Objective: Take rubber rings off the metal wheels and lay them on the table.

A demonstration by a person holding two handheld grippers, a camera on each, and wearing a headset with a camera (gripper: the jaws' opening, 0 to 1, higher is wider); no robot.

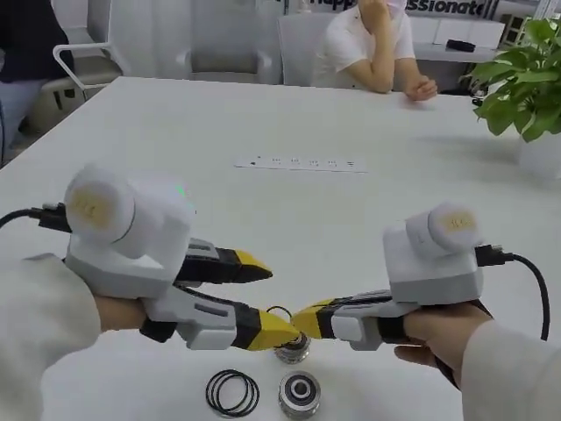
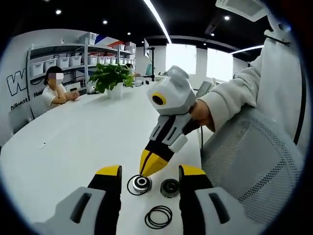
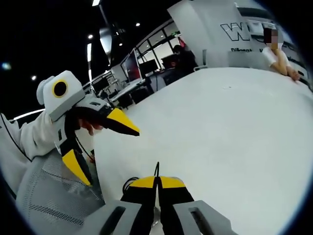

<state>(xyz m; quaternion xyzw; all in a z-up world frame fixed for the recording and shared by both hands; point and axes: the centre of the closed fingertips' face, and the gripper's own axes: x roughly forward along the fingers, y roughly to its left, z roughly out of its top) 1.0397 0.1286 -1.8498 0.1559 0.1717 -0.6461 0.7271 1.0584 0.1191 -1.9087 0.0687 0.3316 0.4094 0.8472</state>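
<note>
Two metal wheels stand near the table's front edge. My right gripper (image 1: 302,320) is shut on a thin black rubber ring (image 1: 279,310) just above the nearer-to-centre wheel (image 1: 292,349). In the right gripper view the closed jaws (image 3: 157,180) pinch the ring's strand (image 3: 157,169). My left gripper (image 1: 280,303) is open, its jaws standing either side of that wheel (image 2: 140,184) without touching it. The second wheel (image 1: 300,392) sits beside it. Loose black rings (image 1: 232,392) lie flat on the table, also seen in the left gripper view (image 2: 159,216).
A white power strip (image 1: 300,163) lies mid-table. A potted plant (image 1: 524,88) stands at the far right. A person (image 1: 368,44) sits at the far side with an arm on the white table (image 1: 175,140). A cable (image 1: 535,281) trails from the right gripper.
</note>
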